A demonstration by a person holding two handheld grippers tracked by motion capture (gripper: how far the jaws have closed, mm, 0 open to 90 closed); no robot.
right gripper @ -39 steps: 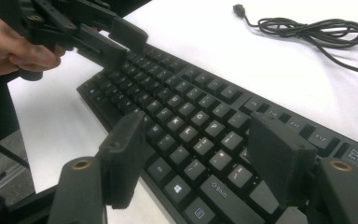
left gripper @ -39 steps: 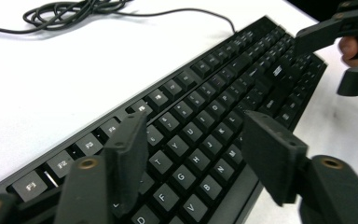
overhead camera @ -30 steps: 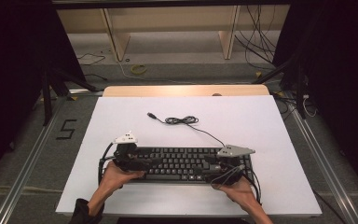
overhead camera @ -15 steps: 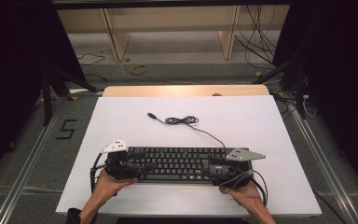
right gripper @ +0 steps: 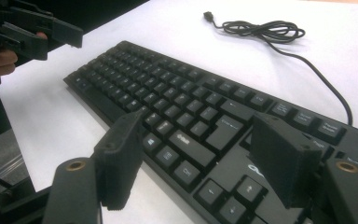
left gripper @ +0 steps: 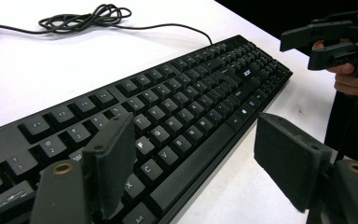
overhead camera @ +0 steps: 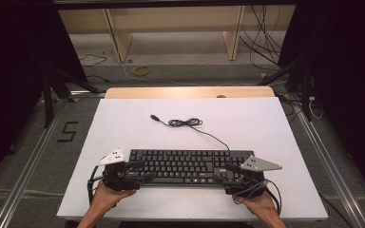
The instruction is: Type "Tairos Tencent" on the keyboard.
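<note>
Hovering at either end of the black keyboard point(overhead camera: 186, 166), your two grippers are both spread apart with nothing between the pads. The left gripper point(overhead camera: 140, 171) has just been opening its jaws, and in the left gripper view one pad point(left gripper: 109, 170) stands over the keys while the other hangs off the front edge. The right gripper point(overhead camera: 225, 172) looks much the same from its own view: one pad point(right gripper: 279, 158) over the keys at its end, the other out past the front edge.

The keyboard lies flat near the front of the white table point(overhead camera: 123, 118), its long edge roughly parallel to your side. Its cable point(overhead camera: 204, 132) runs back to a loose coil point(overhead camera: 185, 122) and a free plug point(overhead camera: 155, 117).

If you close now, you risk pinching keycaps instead of the frame, pressing or popping them. Clamping only one end would probably let the board pivot and skate on the smooth surface. Should you lift or slide it, watch the coil: it could drag, snag, or whip the plug across the table. Uneven heights between your hands may twist the case.
</note>
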